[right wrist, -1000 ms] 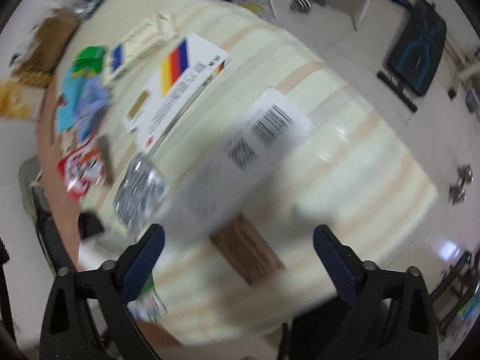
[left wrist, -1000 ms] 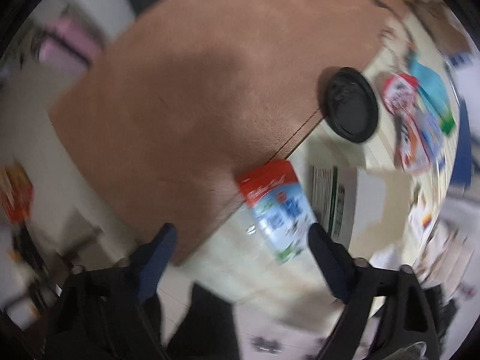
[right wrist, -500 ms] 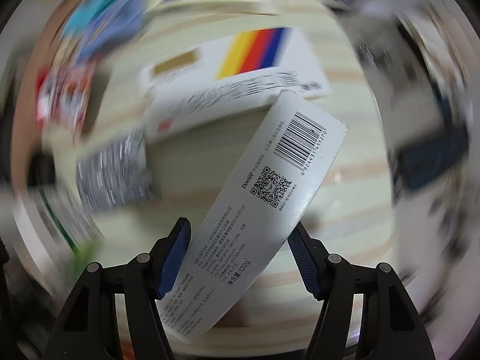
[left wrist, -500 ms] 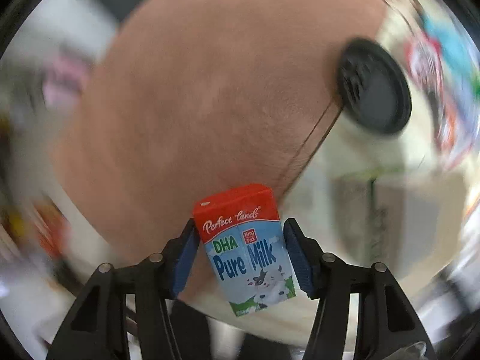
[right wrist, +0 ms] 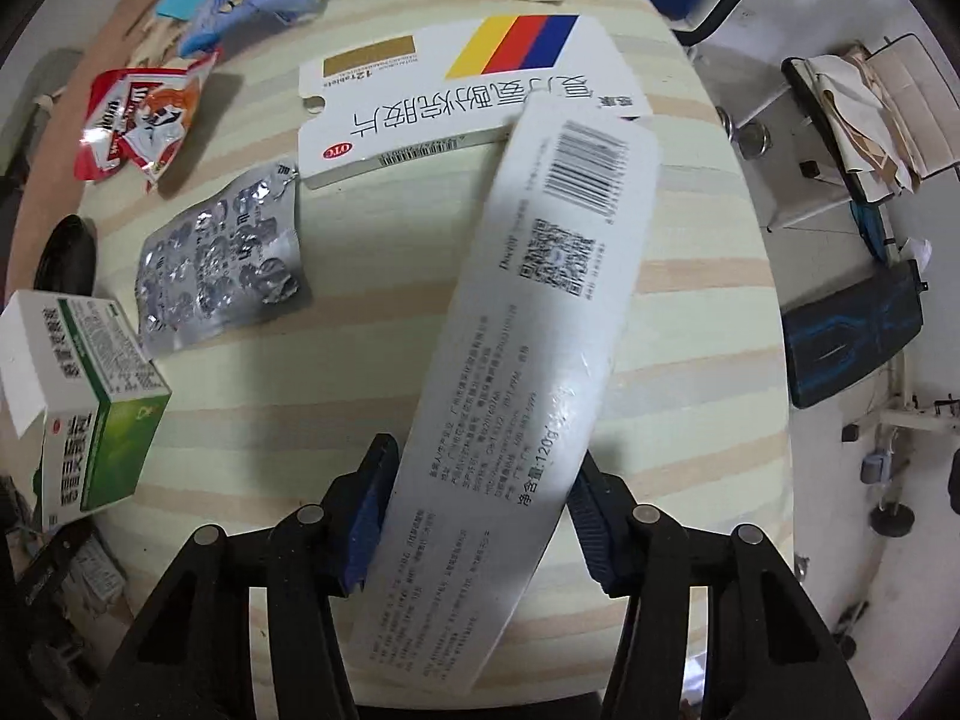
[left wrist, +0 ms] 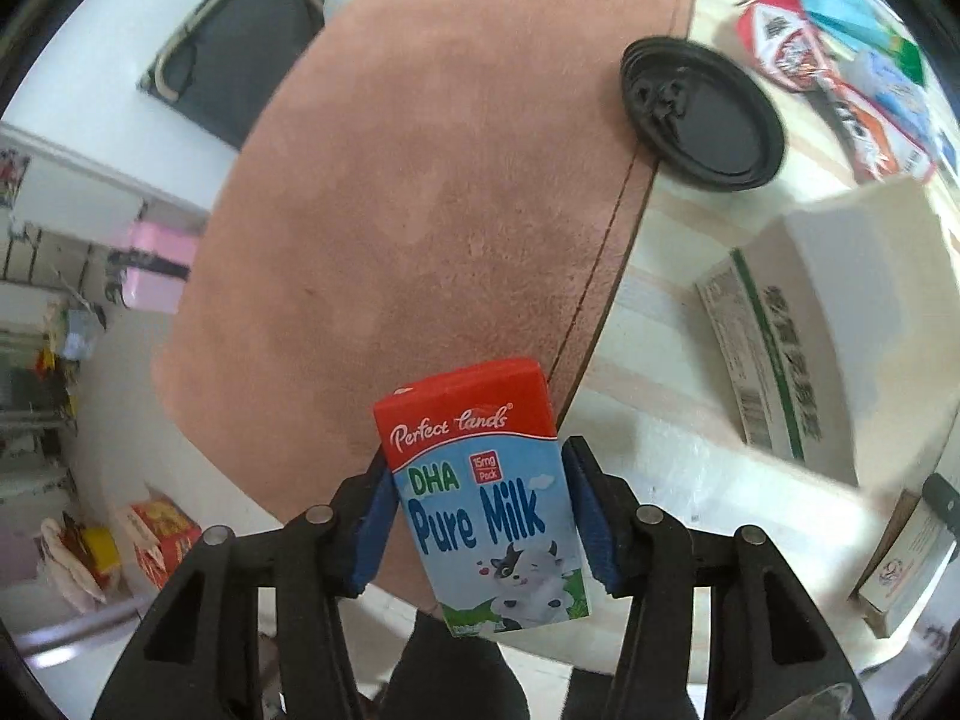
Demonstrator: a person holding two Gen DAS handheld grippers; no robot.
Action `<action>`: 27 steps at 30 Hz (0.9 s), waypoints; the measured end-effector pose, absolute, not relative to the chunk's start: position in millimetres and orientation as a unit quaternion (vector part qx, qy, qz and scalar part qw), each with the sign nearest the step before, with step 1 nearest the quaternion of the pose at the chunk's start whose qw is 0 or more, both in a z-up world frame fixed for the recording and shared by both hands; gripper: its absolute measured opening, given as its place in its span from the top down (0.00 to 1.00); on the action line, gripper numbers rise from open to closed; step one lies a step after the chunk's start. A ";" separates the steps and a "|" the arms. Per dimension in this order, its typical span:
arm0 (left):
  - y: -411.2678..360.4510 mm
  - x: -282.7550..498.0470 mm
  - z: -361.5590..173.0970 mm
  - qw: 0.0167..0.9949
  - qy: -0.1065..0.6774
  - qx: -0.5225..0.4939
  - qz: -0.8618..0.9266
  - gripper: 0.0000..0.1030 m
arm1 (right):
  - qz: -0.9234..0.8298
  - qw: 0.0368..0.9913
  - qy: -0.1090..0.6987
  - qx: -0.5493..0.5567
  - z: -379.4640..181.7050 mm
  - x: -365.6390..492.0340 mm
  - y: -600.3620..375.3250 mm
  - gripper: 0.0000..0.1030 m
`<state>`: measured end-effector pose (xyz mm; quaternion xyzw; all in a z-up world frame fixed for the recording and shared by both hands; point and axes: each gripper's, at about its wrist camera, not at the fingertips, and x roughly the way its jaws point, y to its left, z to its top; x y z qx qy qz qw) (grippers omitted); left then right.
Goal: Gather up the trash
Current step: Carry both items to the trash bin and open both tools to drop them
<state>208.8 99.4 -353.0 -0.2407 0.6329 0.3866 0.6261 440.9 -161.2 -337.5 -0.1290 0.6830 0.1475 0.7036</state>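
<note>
A second ago both of your grippers hung spread above the desk; now each has closed on a piece of trash. Your left gripper [left wrist: 480, 516] pinches the milk carton [left wrist: 489, 498] between its blue fingers [left wrist: 591, 525], carton upright and tilted a little, lifted off the desk [left wrist: 660, 360]. Past it: the brown mat [left wrist: 420, 192], a black lid [left wrist: 702, 114] on the mat's edge, a white and green box [left wrist: 828, 324] to the right. Your right gripper [right wrist: 477, 507] clamps the long white tube [right wrist: 528, 360] low on its body, barcode end pointing away. Beyond the tube: a crumpled foil blister pack [right wrist: 222, 264], a white tablet box [right wrist: 468, 90] with colour stripes, a red snack wrapper [right wrist: 138, 120] further left.
</note>
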 end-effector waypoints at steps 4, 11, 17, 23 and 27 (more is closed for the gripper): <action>82.1 201.2 -332.5 0.663 0.612 -0.216 0.374 0.52 | 0.160 0.721 0.664 -0.117 -325.5 414.4 -171.9 0.48; 51.3 165.6 -281.2 0.750 0.563 -0.171 0.302 0.52 | 0.191 0.772 0.601 -0.085 -248.4 330.2 -192.1 0.50; 34.6 109.8 -253.9 0.793 0.550 -0.132 0.227 0.52 | 0.190 0.790 0.582 -0.037 -209.6 237.0 -211.9 0.50; 13.3 62.1 -276.3 0.778 0.587 -0.151 0.165 0.52 | 0.201 0.763 0.614 0.000 -216.5 128.5 -233.6 0.50; 2.9 42.0 -327.3 0.743 0.626 -0.191 0.137 0.52 | 0.204 0.726 0.657 -0.007 -265.8 75.0 -245.2 0.50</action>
